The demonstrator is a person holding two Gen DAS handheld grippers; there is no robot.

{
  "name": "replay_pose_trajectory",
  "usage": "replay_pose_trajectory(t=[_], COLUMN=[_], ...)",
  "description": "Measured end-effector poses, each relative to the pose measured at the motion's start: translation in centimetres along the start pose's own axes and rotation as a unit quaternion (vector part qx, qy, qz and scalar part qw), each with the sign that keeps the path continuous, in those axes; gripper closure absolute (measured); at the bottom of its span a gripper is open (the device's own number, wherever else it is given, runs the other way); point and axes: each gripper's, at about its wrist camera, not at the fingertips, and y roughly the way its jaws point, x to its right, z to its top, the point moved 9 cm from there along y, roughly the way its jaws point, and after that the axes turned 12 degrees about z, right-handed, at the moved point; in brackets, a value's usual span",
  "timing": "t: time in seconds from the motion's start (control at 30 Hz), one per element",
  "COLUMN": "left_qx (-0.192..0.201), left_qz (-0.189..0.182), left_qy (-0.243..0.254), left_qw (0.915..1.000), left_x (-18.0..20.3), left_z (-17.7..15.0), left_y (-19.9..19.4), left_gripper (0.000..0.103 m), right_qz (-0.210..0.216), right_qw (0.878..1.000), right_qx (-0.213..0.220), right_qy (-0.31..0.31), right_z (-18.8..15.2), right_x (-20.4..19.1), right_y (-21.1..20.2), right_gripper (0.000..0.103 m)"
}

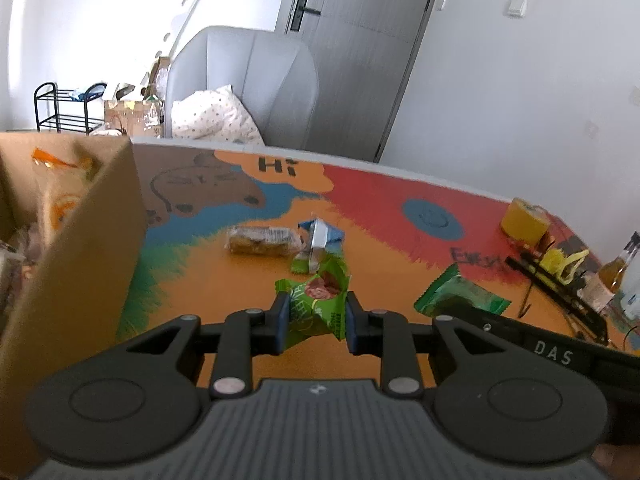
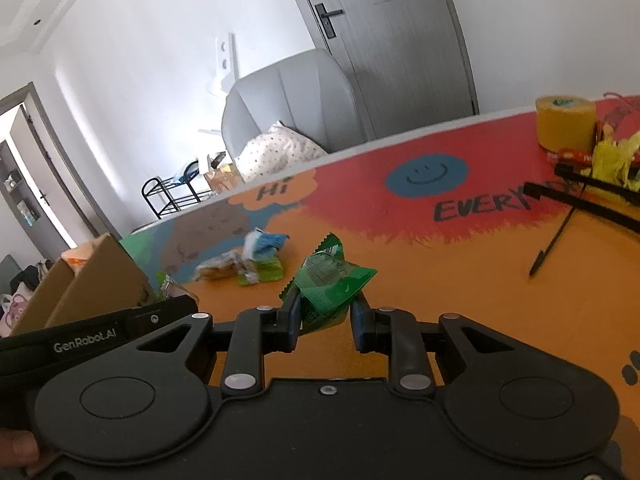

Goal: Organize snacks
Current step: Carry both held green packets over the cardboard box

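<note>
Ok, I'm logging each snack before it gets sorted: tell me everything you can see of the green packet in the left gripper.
The green packet is a crinkly, glossy plastic wrapper with a reddish round picture on its front and pale lettering too blurred to read. It looks sealed and crumpled at the pinch. The left gripper is shut on its lower part, blue pads pressing both sides, holding it upright and clear of the orange tabletop. The cardboard box stands to its left.
</note>
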Motion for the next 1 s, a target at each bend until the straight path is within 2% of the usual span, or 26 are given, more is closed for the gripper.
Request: replay_pose_trajectory(t=[0.47, 1.0], left_qx=[0.055, 0.092], left_qz=[-0.006, 0.02], left_qy=[-0.011, -0.033], left_qw=[0.9984, 0.995], left_x=[-2.1, -7.6], left_z=[3.0, 4.4], left_y=[-5.5, -10.5], left_gripper=[0.077, 0.077], right_qz=[0.025, 0.073], right_qw=[0.999, 0.994], right_qx=[0.031, 0.042], right_qy=[-0.036, -0.068], right_z=[2.0, 2.6], right_x=[-5.6, -12.1], right_y=[-1.9, -1.7], right_gripper=[0.079, 0.079])
